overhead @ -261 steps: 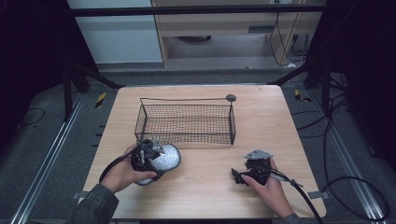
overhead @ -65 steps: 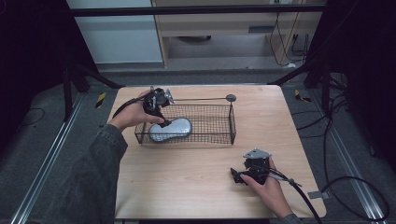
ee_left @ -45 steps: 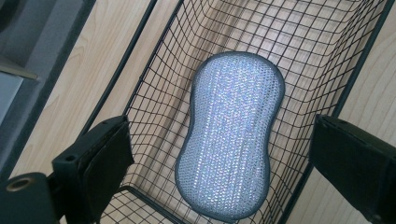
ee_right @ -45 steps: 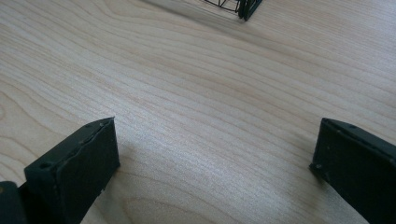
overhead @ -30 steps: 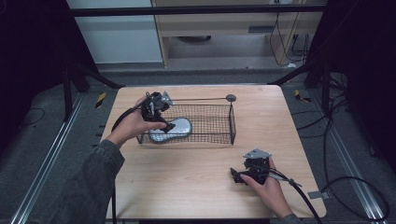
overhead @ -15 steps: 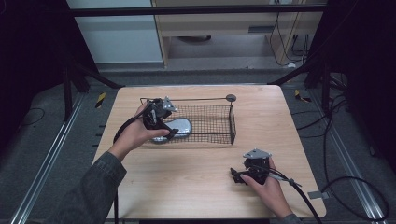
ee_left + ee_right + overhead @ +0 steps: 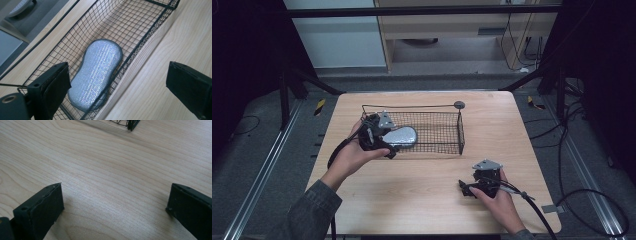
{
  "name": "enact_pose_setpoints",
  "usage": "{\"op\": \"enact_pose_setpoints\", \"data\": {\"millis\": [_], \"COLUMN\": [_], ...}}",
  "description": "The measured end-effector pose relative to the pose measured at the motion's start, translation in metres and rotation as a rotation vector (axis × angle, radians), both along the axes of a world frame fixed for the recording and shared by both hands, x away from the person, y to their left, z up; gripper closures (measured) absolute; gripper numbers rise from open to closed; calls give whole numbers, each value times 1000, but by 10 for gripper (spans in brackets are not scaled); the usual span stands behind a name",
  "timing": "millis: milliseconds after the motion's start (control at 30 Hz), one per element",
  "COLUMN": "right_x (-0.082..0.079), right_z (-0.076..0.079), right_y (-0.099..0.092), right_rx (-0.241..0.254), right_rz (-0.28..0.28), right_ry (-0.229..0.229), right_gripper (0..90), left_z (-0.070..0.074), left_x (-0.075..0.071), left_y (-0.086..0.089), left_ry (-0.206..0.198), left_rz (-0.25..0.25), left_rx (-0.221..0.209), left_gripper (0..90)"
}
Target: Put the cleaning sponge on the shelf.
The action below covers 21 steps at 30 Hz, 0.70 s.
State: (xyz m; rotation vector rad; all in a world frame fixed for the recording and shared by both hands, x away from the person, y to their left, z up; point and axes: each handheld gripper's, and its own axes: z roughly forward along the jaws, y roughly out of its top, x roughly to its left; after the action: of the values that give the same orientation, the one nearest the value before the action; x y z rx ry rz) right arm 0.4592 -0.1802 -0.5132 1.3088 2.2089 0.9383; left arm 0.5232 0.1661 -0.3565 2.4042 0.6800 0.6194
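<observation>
Sponge (image 7: 401, 136) lies in wire basket (image 7: 447, 131), at its left end. Basket sits centre-frame on table (image 7: 412, 200). Left gripper (image 7: 379, 137) at basket's left wall; right gripper (image 7: 474, 186) lower right, well apart.

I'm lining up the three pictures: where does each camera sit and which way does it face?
High view: above the person's side, facing forward and down on the table; forearms, hands, left gripper, right gripper.
Left gripper view: on that gripper, looking between its open jaws at the silver pad in the wire basket.
Right gripper view: facing bare tabletop between open jaws.
Shared: basket, table.
</observation>
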Motion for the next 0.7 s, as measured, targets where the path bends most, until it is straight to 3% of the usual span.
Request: {"op": "enact_pose_setpoints", "data": {"millis": [400,700], "right_x": [0,-1], "right_z": [0,0], "right_y": [0,0], "right_rx": [-1,0], "right_rz": [1,2], "right_ry": [-2,-1], "right_gripper": [7,7], "left_z": [-27,-57], "left_x": [-35,-52], "left_y": [3,6], "left_ry": [7,52], "left_rz": [-1,-8], "left_rx": [-12,-30], "left_gripper": [51,53]}}
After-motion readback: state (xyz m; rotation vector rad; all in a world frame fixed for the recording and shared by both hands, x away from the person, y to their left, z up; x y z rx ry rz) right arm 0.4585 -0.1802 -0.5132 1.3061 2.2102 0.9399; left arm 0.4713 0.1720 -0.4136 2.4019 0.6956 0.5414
